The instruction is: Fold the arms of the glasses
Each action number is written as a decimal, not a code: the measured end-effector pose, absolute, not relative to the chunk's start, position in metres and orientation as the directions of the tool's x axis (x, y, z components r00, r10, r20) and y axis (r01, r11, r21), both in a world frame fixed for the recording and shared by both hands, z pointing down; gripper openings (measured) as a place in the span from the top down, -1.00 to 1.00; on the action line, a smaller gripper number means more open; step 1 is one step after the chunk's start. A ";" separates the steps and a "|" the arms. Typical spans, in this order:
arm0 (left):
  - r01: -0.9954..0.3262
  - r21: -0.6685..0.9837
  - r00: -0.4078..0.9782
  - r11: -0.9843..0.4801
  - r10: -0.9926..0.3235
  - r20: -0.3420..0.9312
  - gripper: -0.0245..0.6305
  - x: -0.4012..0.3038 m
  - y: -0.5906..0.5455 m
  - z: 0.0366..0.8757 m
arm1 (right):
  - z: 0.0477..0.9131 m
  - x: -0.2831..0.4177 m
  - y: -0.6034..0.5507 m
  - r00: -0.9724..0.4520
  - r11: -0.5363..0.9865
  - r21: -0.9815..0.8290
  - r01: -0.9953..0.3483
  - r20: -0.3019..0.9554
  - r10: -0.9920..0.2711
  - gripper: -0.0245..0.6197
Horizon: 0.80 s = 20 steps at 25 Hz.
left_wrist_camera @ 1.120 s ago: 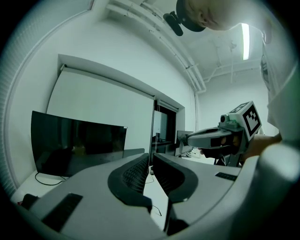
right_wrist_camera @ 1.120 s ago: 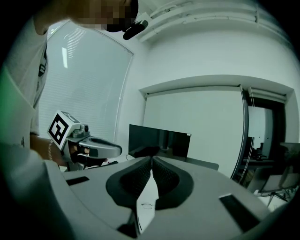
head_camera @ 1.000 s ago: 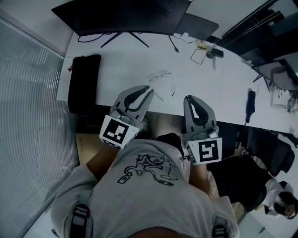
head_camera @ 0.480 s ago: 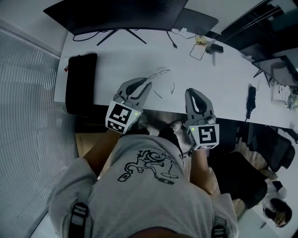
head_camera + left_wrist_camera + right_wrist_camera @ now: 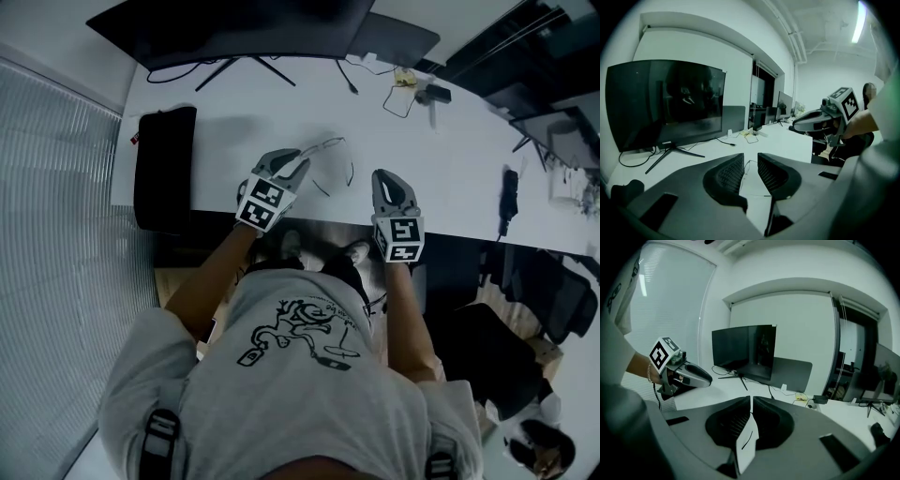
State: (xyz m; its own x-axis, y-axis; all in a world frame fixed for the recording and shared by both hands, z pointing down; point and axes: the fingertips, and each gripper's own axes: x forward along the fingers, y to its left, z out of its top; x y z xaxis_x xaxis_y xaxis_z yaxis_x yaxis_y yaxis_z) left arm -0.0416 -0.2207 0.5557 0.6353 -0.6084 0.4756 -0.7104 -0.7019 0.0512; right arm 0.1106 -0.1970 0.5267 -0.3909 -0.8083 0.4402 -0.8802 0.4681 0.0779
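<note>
The glasses (image 5: 325, 146) lie on the white desk (image 5: 234, 122), at 12 o'clock from my body in the head view and short of the monitor (image 5: 234, 28). The front's long axis runs from about 8 to 2 o'clock. Both arms (image 5: 351, 174) stand unfolded and point back toward 6 o'clock, at the desk's near edge. My left gripper (image 5: 298, 159) sits at the 8 o'clock end of the front. Its jaws are spread and have just been opening, and in the left gripper view (image 5: 750, 161) the thin wire of the glasses (image 5: 744, 174) shows in the gap with neither pad pressing on it. My right gripper (image 5: 387, 176) stands at 4 o'clock from the glasses, near the right-hand arm but apart from it. Its jaws are pressed together with nothing between them, as the right gripper view (image 5: 751, 399) confirms. A black pouch (image 5: 164, 169) lies at 9 o'clock, well apart from the glasses. Against the frame a second ago, both grippers have left the desk's near edge by my waist and gone forward over the desk. The left one's tips have come up to the frame, while the glasses themselves lie as they did.
</note>
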 end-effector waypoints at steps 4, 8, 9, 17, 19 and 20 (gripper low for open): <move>-0.694 0.055 0.627 -0.718 -0.565 0.537 0.58 -0.035 -0.230 0.595 | 0.574 0.119 -0.208 -0.363 0.456 0.072 -0.887 0.503 -0.785 0.85; -0.684 0.051 0.609 -0.728 -0.532 0.588 0.54 -0.033 -0.240 0.631 | 0.618 0.123 -0.214 -0.340 0.438 0.046 -0.898 0.561 -0.755 0.84; -0.682 0.053 0.606 -0.729 -0.523 0.600 0.54 -0.032 -0.243 0.640 | 0.628 0.123 -0.215 -0.337 0.434 0.037 -0.900 0.574 -0.747 0.84; -0.683 0.076 0.570 -0.727 -0.465 0.677 0.47 -0.035 -0.258 0.690 | 0.687 0.125 -0.221 -0.319 0.394 -0.036 -0.918 0.658 -0.682 0.82; -0.684 0.084 0.562 -0.725 -0.450 0.694 0.47 -0.036 -0.260 0.700 | 0.699 0.128 -0.221 -0.310 0.378 -0.053 -0.924 0.681 -0.663 0.80; -0.683 0.087 0.559 -0.725 -0.442 0.701 0.46 -0.036 -0.260 0.704 | 0.705 0.129 -0.222 -0.305 0.370 -0.059 -0.927 0.691 -0.655 0.80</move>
State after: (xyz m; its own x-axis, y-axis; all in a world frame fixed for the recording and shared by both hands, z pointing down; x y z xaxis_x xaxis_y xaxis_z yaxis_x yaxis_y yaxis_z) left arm -0.0364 -0.2601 0.7043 0.5590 -0.4421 0.7015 -0.6829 -0.7252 0.0872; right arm 0.1291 -0.2219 0.7052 -0.3053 -0.6551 0.6911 -0.9272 0.3700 -0.0588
